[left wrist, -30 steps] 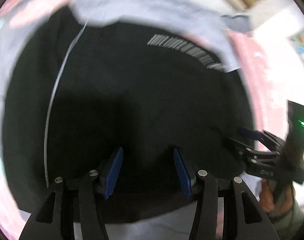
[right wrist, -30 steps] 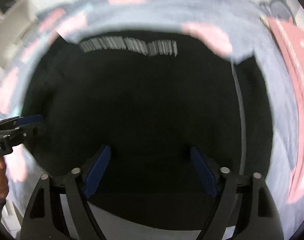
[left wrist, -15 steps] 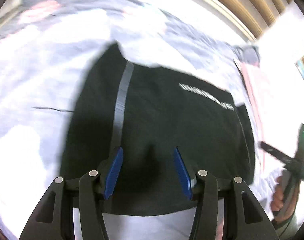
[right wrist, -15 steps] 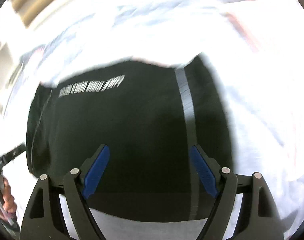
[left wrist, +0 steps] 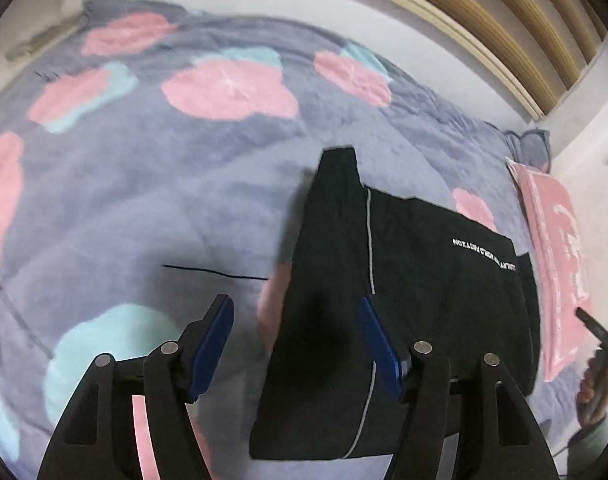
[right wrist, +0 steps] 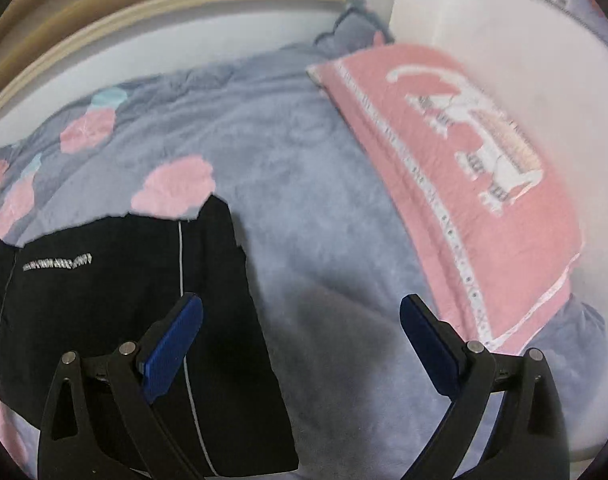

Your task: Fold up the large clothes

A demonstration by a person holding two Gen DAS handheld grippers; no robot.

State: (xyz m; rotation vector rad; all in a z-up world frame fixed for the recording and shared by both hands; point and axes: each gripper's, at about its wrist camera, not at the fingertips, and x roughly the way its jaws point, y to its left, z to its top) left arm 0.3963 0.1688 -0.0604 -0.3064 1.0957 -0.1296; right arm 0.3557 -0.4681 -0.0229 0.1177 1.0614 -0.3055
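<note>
A black garment [left wrist: 416, 304] with thin white piping and a line of white lettering lies folded flat on the bed. It also shows in the right wrist view [right wrist: 116, 312]. My left gripper [left wrist: 296, 348] is open and empty, held above the garment's left edge. My right gripper [right wrist: 300, 344] is open and empty, held above the blanket just right of the garment's right edge. The right gripper's tip and the hand holding it show at the far right of the left wrist view [left wrist: 596, 336].
The bed is covered by a grey-blue blanket [left wrist: 152, 200] with pink and teal flowers. A pink pillow [right wrist: 464, 168] lies along the wall on the right, also seen in the left wrist view [left wrist: 556, 252]. A wooden headboard [left wrist: 484, 28] runs behind.
Both grippers have lifted away from the garment and swung outward, the left toward the left and the right toward the right. The garment now lies off to the side of each view.
</note>
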